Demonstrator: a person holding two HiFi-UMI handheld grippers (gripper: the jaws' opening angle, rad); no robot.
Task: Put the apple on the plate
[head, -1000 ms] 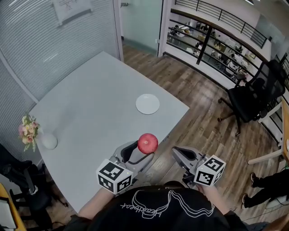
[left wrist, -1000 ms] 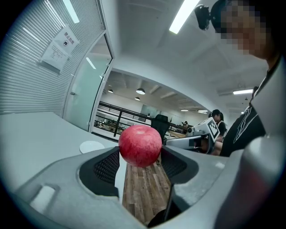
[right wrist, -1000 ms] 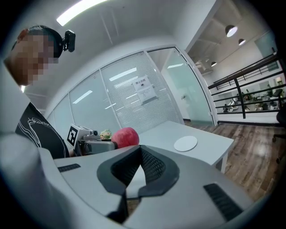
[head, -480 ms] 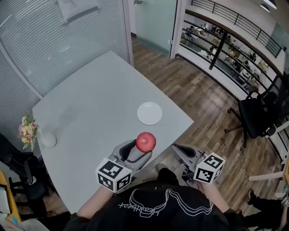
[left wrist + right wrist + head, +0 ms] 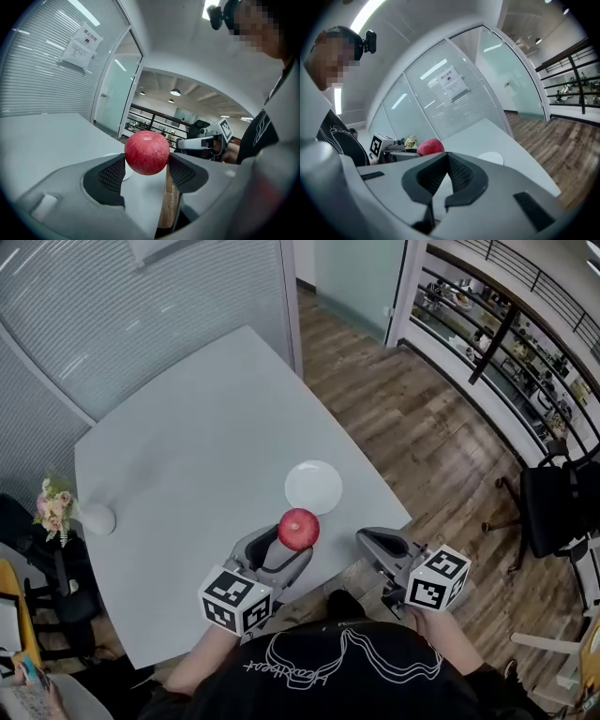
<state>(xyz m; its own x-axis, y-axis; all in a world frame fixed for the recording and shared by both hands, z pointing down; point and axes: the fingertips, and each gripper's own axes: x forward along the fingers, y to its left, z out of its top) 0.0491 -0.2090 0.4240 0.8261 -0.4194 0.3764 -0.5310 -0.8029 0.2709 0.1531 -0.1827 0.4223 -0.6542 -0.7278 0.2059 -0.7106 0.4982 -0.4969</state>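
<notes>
Gripping the apple (image 5: 146,152) across its middle, our left gripper (image 5: 292,544) has its jaws clenched on the fruit, the ribbed pads pressing its two sides while it hangs free of any surface. We hold it on the near side of the plate (image 5: 313,487), the side towards us, close to the rim but not yet over it. The plate itself lies bare on the grey bench (image 5: 187,456), close to the bench edge that borders the wooden floor (image 5: 422,446). Our right gripper (image 5: 368,542) hovers near the plate too, off its near right and beyond the bench edge, its jaws pressed together on nothing. Well away from the plate, at the far left corner of the bench, stands a small vase of flowers (image 5: 58,509).

We judge that the carry is nearly done and the placing remains. The chief danger is the apple's roundness: only the tips of the pads bear on it, so a jolt could let it slip out early. Letting go from too high would be worse, since the plate looks shallow, and a bouncing apple could roll off it, over the nearby edge and onto the floor. Coming in too low could knock the plate's rim and push it towards that edge.
</notes>
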